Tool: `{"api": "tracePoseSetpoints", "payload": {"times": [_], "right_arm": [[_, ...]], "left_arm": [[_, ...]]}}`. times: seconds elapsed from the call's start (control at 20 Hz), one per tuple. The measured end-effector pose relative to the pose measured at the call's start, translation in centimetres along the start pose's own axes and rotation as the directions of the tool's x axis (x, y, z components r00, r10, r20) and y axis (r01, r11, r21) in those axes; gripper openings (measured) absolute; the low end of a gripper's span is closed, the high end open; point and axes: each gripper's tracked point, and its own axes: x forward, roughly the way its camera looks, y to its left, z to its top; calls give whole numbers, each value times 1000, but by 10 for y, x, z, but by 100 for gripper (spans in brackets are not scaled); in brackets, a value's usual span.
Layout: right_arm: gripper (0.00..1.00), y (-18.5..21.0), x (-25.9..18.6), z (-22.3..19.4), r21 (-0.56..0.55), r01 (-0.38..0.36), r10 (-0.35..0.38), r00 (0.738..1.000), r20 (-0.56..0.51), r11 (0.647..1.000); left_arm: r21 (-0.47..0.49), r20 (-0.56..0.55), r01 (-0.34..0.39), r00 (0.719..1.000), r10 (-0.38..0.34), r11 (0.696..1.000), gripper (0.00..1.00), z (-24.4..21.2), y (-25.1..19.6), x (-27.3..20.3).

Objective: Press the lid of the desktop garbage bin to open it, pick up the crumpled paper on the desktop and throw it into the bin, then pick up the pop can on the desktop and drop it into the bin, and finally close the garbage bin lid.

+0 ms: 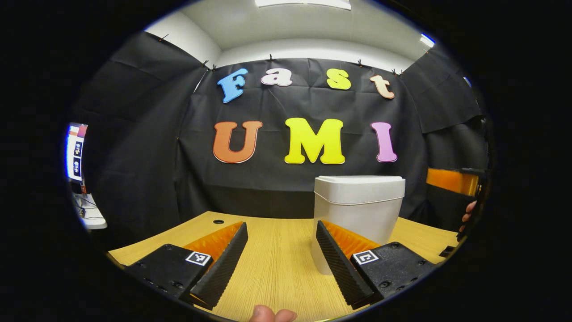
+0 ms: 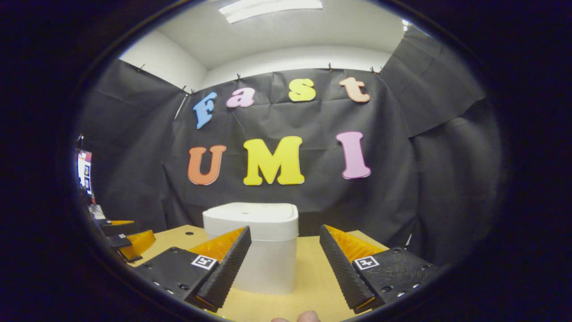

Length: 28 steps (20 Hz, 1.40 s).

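Observation:
A white desktop garbage bin (image 1: 359, 205) stands on the wooden table (image 1: 277, 259) with its lid (image 1: 359, 180) down flat. In the left gripper view it is ahead and to the right, partly behind the right finger. My left gripper (image 1: 281, 232) is open above the table with nothing between its fingers. In the right gripper view the same bin (image 2: 261, 250) stands just ahead, slightly left, its lid (image 2: 250, 213) closed. My right gripper (image 2: 285, 237) is open and holds nothing; its left finger overlaps the bin's front.
The other gripper (image 2: 127, 239) shows at the far left of the right gripper view. At the right edge of the left gripper view a hand (image 1: 468, 212) holds the other gripper. A small round hole (image 1: 218, 222) marks the table near its back edge.

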Motion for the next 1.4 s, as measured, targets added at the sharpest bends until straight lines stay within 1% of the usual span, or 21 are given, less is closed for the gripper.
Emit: {"api": "tracePoseSetpoints", "payload": {"times": [0.1,0.15,0.25,0.4,0.5,0.55,0.6,0.65,0.8,0.85,0.9,0.95,1.1,1.15,1.2,1.25,1.4], "right_arm": [[95,-19,-19,-8,-79,42,-41,999,13,996],[95,-28,-27,-11,-102,61,-59,998,21,993],[95,-35,-39,-17,-86,73,-71,997,26,994],[95,-43,-37,-26,-91,96,-96,995,10,991],[98,-42,-36,-28,-81,106,-107,994,3,991],[98,-38,-36,-30,-70,101,-101,995,-2,992],[95,-36,-36,-31,-59,100,-100,995,-2,993],[98,-34,-36,-33,-51,99,-99,995,-2,994],[95,-28,-42,-36,-41,103,-102,995,12,994],[95,-25,-44,-36,-35,100,-100,995,19,994],[98,-21,-45,-33,-26,98,-97,995,25,995],[95,-19,-46,-31,-22,97,-96,995,35,995],[95,-21,-47,-26,-43,114,-112,992,59,993],[98,-23,-47,-25,-41,119,-116,991,63,992],[98,-23,-47,-24,-32,122,-119,991,66,992],[95,-24,-46,-25,-26,127,-125,990,64,992],[95,-22,-46,-28,-25,130,-128,990,58,991]], "left_arm": [[13,8,-5,1000,5,1000,99,3,-1,-2],[17,14,-8,1000,8,1000,99,4,-1,-1],[23,20,-14,1000,14,1000,99,6,-3,-2],[20,4,1,1000,-1,1000,99,-2,-11,-1],[33,4,9,1000,-9,999,99,-1,-14,-2],[39,6,13,1000,-13,999,99,1,-15,-2],[43,12,23,1000,-23,999,99,2,-18,-3],[42,14,33,999,-33,999,99,1,-20,-3],[44,18,42,999,-43,998,99,2,-21,-3],[49,24,39,999,-40,998,99,3,-19,-2],[57,26,32,999,-34,998,99,3,-17,-2],[66,26,27,999,-29,997,99,2,-14,-1],[63,17,24,1000,-25,998,99,-4,-11,2],[58,14,26,1000,-27,998,99,-4,-12,3],[57,11,28,1000,-28,998,99,-5,-11,3],[58,9,30,999,-31,998,99,-6,-12,3],[57,4,35,999,-35,998,99,-7,-13,4]]}}
